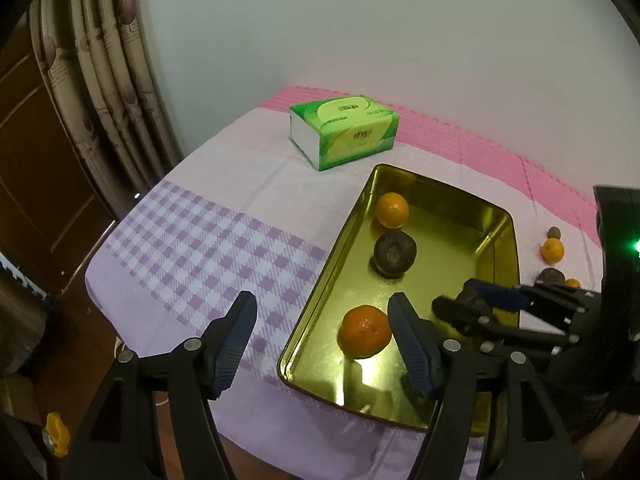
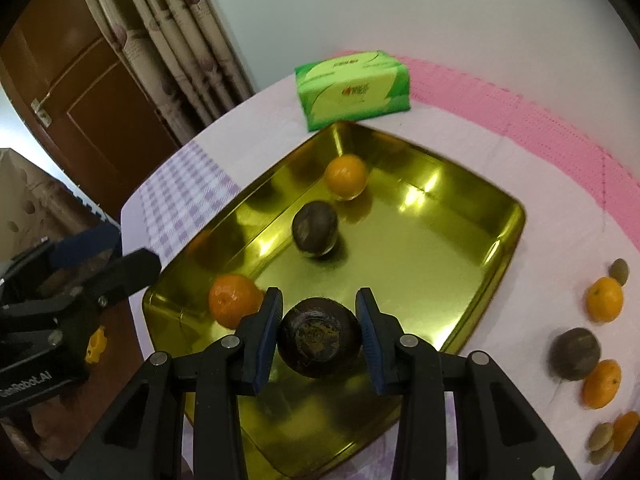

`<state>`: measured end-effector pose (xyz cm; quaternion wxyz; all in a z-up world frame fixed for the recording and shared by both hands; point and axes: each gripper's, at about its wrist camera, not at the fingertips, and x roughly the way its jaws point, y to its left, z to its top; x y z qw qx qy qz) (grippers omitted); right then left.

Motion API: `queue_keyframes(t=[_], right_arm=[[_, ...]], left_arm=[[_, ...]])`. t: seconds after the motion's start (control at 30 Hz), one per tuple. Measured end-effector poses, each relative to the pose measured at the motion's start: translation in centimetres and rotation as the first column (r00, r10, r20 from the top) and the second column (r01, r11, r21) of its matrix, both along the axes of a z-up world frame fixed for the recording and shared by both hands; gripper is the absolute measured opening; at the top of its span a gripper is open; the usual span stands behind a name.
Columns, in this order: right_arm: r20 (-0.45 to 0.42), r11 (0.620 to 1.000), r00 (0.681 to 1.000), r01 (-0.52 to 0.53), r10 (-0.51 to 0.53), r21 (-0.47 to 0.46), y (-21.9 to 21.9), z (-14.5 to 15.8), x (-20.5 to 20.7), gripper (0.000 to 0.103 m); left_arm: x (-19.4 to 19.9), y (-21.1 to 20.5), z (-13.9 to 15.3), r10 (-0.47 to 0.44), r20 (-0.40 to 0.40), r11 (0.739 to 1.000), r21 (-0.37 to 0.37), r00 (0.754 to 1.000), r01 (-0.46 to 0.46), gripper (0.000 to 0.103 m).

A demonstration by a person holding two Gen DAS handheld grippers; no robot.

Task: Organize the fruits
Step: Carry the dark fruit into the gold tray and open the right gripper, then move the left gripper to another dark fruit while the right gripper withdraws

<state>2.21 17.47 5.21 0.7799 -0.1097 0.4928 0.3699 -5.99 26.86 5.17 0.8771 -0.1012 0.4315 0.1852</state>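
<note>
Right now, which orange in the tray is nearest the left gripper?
The deeper-coloured orange at the near end of the gold tray, beside the left gripper's right finger. The paler orange lies at the far end.

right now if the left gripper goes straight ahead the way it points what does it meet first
Probably the checked tablecloth, just left of the gold tray. The open left gripper has nothing between its jaws; the near orange sits by its right jaw, though depth is unclear.

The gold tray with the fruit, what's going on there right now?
A person is sorting fruit into the tray. The right claw is shut on a dark fruit over the tray's near end. The left claw hangs open and empty beside it. Two oranges and another dark fruit are already inside; more fruit waits on the cloth.
</note>
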Motion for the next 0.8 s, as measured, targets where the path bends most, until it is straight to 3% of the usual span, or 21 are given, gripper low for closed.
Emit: queue_keyframes(t=[0.37, 0.57, 0.8], right_arm=[[-0.046, 0.998, 0.999, 0.001, 0.002, 0.067, -0.1, 0.7, -2.0, 0.038], [0.003, 0.991, 0.998, 0.056, -0.057, 0.12, -2.4, 2.6, -2.1, 0.04], [0.027, 0.977, 0.989, 0.14, -0.147, 0.162, -6.6, 3.5, -2.5, 0.052]], left_arm=[[0.0, -0.2, 0.1, 0.0, -0.003, 1.0, 0.024, 1.0, 0.0, 0.072], [-0.1, -0.1, 0.3, 0.004, 0.004, 1.0, 0.028, 1.0, -0.004, 0.077], [0.0, -0.6, 0.2, -0.013, 0.001, 0.999, 0.045, 1.0, 0.013, 0.077]])
